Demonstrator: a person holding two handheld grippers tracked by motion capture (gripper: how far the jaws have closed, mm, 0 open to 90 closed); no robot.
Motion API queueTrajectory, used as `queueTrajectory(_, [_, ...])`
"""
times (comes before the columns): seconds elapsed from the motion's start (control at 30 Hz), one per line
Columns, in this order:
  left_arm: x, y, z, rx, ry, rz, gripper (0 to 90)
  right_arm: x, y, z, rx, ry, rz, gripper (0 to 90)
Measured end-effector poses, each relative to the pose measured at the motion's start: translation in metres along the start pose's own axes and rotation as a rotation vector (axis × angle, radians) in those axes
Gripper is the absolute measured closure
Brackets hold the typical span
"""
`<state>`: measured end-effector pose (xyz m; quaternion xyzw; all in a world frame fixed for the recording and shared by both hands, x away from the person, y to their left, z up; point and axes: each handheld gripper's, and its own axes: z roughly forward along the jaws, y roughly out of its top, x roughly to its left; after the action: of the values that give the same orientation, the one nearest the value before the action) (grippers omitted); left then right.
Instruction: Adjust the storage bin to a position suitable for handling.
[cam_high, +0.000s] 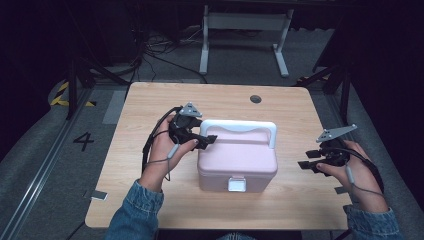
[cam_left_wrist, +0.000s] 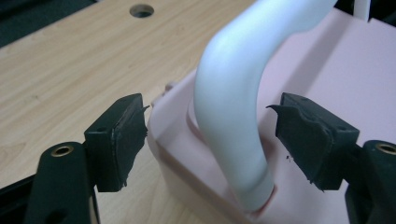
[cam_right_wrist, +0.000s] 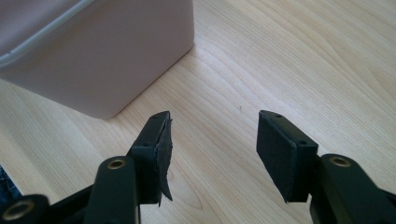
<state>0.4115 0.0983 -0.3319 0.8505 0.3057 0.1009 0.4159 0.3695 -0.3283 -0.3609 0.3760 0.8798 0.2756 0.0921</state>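
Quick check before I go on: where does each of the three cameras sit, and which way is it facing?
High view: above the table, looking down; both forearms, left claw, right claw.
Left gripper view: on the left claw, open around the white handle.
Right gripper view: on the open right claw, facing bare table.
Shared: the pink box.

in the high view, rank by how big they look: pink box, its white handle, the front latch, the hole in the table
1. pink box
2. white handle
3. front latch
4. hole in the table, slightly smaller than the latch, though it lies farther from the camera.
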Motion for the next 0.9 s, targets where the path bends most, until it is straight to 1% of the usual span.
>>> queueTrajectory(0.07, [-0.003, 0.002, 0.0, -0.032, 0.012, 0.018, 28.0, 0.001, 0.0, 0.001, 0.003, -0.002, -0.005, 46.6])
queueTrajectory(0.13, [-0.005, 0.006, 0.001, -0.042, 0.004, 0.018, 31.2, 0.001, 0.0, 0.002, 0.004, 0.001, -0.002, 46.6])
queueTrajectory(0.17, [-0.007, 0.009, 0.002, -0.041, 0.002, 0.03, 30.8, 0.001, 0.001, 0.003, 0.001, 0.001, -0.003, 46.6])
queueTrajectory(0.27, [-0.011, 0.015, 0.005, -0.03, 0.04, 0.065, 31.4, 0.002, 0.001, 0.005, 0.005, 0.01, 0.0, 46.4])
queueTrajectory(0.3, [-0.011, 0.017, 0.006, -0.02, 0.037, 0.073, 31.9, 0.002, 0.001, 0.005, 0.009, 0.012, 0.002, 46.4])
queueTrajectory(0.33, [-0.011, 0.018, 0.007, -0.015, 0.031, 0.072, 34.0, 0.003, 0.001, 0.005, 0.009, 0.012, -0.001, 46.4])
queueTrajectory(0.4, [-0.011, 0.02, 0.008, -0.015, 0.029, 0.077, 36.8, 0.003, 0.001, 0.005, 0.006, 0.013, -0.004, 46.4])
queueTrajectory(0.43, [-0.011, 0.021, 0.008, -0.003, 0.035, 0.088, 38.4, 0.002, 0.001, 0.005, 0.002, 0.013, -0.011, 46.4])
queueTrajectory(0.47, [-0.013, 0.023, 0.011, 0.022, 0.047, 0.11, 40.0, 0.002, 0.001, 0.005, 0.002, 0.015, -0.007, 46.4])
queueTrajectory(0.5, [-0.013, 0.024, 0.011, 0.036, 0.057, 0.13, 40.8, 0.002, 0.001, 0.005, -0.001, 0.015, -0.006, 46.4])
queueTrajectory(0.57, [-0.015, 0.026, 0.014, 0.044, 0.077, 0.16, 43.7, 0.001, 0.0, 0.003, -0.005, 0.015, -0.006, 46.3])
queueTrajectory(0.6, [-0.015, 0.027, 0.014, 0.057, 0.09, 0.179, 45.1, 0.001, 0.0, 0.002, -0.006, 0.012, -0.005, 46.4])
queueTrajectory(0.63, [-0.016, 0.029, 0.015, 0.073, 0.107, 0.205, 46.2, 0.0, -0.001, 0.001, -0.01, 0.014, -0.003, 46.3])
queueTrajectory(0.67, [-0.017, 0.03, 0.016, 0.086, 0.121, 0.218, 47.2, 0.0, -0.001, 0.0, -0.012, 0.018, 0.001, 46.3])
queueTrajectory(0.7, [-0.018, 0.032, 0.016, 0.1, 0.132, 0.241, 48.1, -0.001, -0.002, -0.002, -0.017, 0.023, 0.002, 46.3])
queueTrajectory(0.77, [-0.02, 0.035, 0.015, 0.101, 0.127, 0.26, 51.1, -0.002, -0.003, -0.006, -0.029, 0.031, 0.006, 46.3])
queueTrajectory(0.87, [-0.022, 0.039, 0.015, 0.109, 0.11, 0.262, 54.8, -0.002, -0.003, -0.01, -0.043, 0.029, 0.009, 46.3])
queueTrajectory(0.9, [-0.023, 0.04, 0.015, 0.121, 0.112, 0.263, 56.0, -0.002, -0.003, -0.01, -0.044, 0.029, 0.009, 46.3])
